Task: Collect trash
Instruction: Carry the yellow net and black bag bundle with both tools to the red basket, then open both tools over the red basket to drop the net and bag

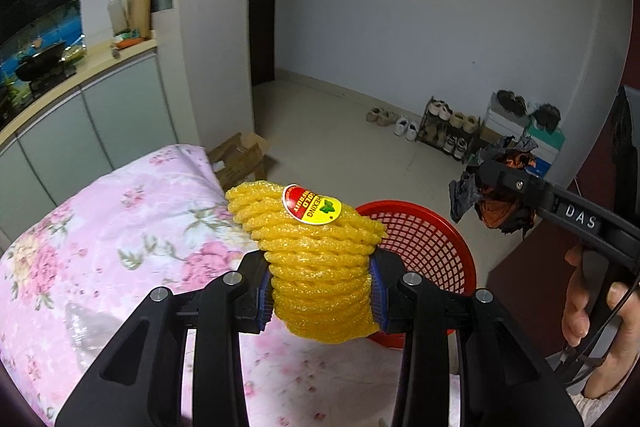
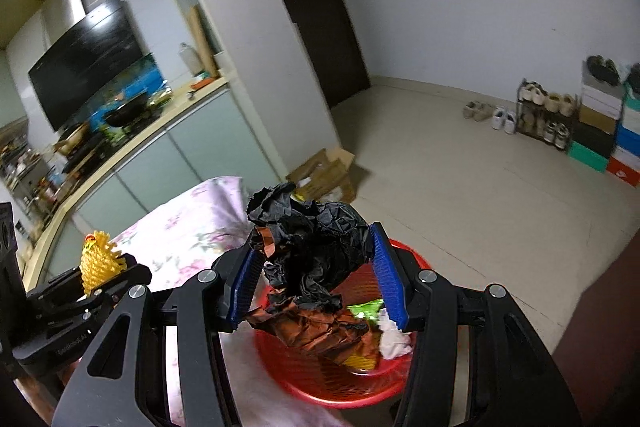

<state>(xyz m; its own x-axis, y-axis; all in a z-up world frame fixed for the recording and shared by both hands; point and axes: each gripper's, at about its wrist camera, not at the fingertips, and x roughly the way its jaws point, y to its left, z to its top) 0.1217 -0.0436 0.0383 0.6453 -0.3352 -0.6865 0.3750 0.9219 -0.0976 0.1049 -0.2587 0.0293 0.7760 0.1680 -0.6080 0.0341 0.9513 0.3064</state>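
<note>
Yellow foam netting [image 1: 316, 259] sat squeezed across its middle in your left gripper [image 1: 320, 291], soft and light; your right gripper [image 2: 316, 271] clamped a crumpled, springy paper wad [image 2: 312, 255]. Both hung over the red basket [image 2: 280, 359].

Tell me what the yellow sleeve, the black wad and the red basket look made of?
Yellow sleeve: likely foam netting, soft and matte; it dents between the pads. Black wad: crumpled paper or thin film, sharp creases. Red basket: glossy moulded plastic, open lattice wall.
</note>
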